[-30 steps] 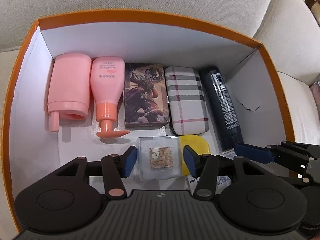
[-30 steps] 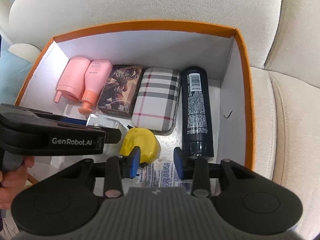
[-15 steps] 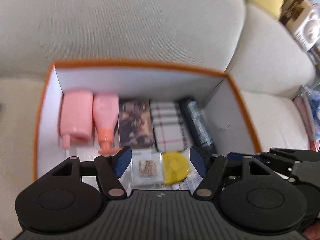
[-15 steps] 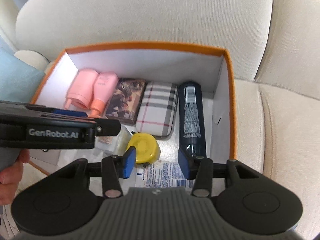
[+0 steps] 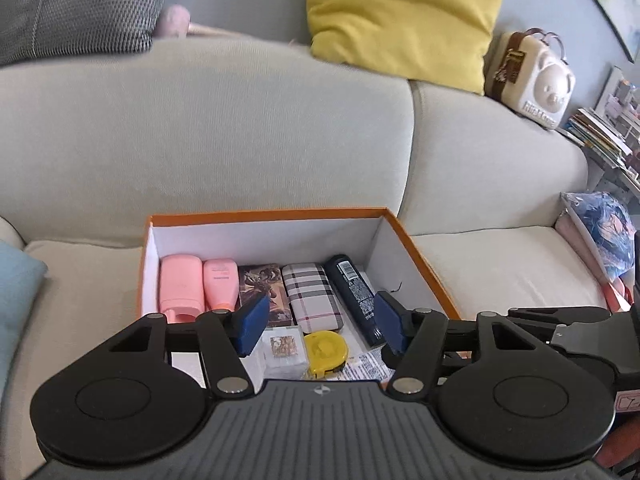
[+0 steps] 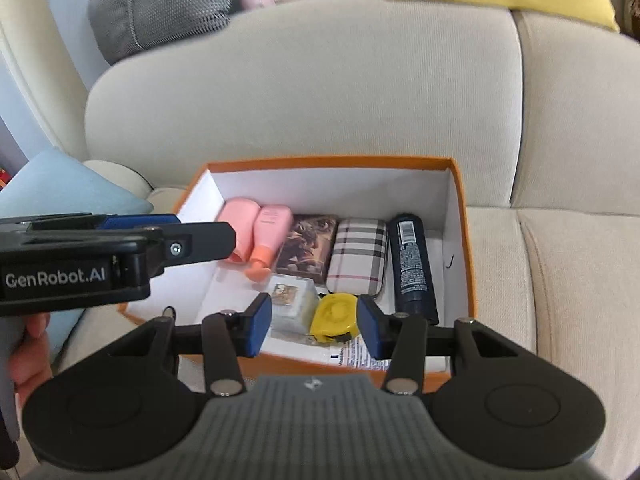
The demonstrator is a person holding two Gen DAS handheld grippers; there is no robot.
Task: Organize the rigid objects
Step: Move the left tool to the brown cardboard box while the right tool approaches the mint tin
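An orange box [image 5: 424, 258] [image 6: 464, 240] with white inside sits on a beige sofa. Its back row holds two pink bottles [image 5: 182, 286] [image 6: 269, 236], a picture card box [image 5: 262, 288], a plaid case [image 5: 311, 298] [image 6: 358, 254] and a dark spray can [image 5: 356, 294] [image 6: 412, 264]. In front lie a clear square case [image 5: 284, 346] [image 6: 292, 300], a yellow round item [image 5: 325, 350] [image 6: 335, 314] and a printed packet [image 6: 362, 358]. My left gripper [image 5: 320, 322] is open and empty, raised above the box. My right gripper [image 6: 314, 330] is open and empty, raised over the box's front edge.
The sofa backrest [image 5: 240, 140] rises behind the box. A yellow cushion [image 5: 400, 16], a grey cushion [image 5: 80, 4] and a cream bear-shaped bag [image 5: 532, 76] sit behind it. A light blue cushion [image 6: 68, 196] lies left. Books and a printed bag [image 5: 600, 224] are at the right.
Both grippers have pulled up and back from the box, which now looks smaller and farther. Their jaws have opened wider. The items in the box have not moved.
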